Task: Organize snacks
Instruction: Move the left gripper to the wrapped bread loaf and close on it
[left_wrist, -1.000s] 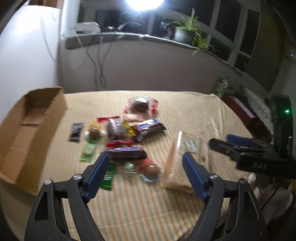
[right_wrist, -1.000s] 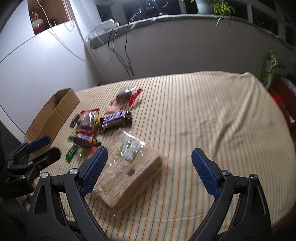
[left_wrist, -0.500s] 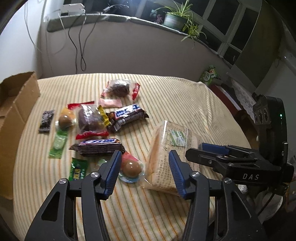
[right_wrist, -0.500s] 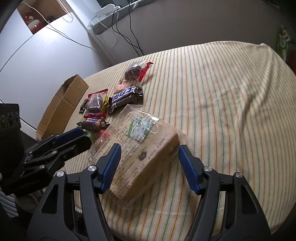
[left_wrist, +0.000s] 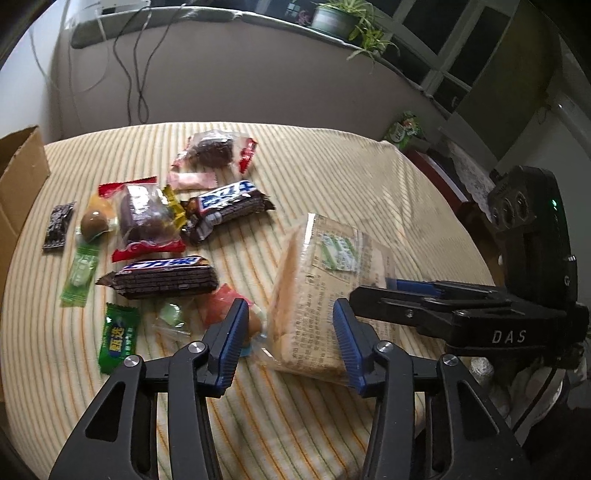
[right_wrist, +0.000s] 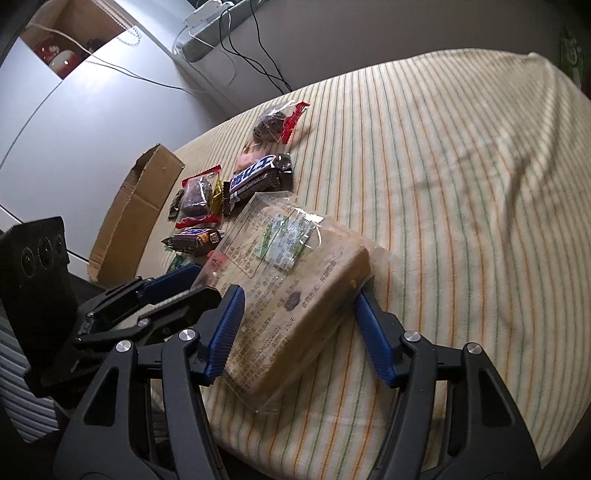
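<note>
Two tongs, both mine, are closing on the bagged bread (right_wrist: 295, 280): my right gripper (right_wrist: 299, 325) straddles its near end, my left gripper (left_wrist: 288, 339) its edge, pads not yet clearly pressing. I'd squeeze gently, lift level, then carry it toward the cardboard box (right_wrist: 136, 218) at ten o'clock.

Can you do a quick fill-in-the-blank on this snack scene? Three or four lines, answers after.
1. Both hand-held grippers, left and right, straddle the wrapped ____.
2. The cardboard box stands at the table's ____ edge in both views.
3. The tablecloth has a ____ pattern.
4. The potted plant sits on the window ____.

Missing words: bread; left; striped; ledge
</note>
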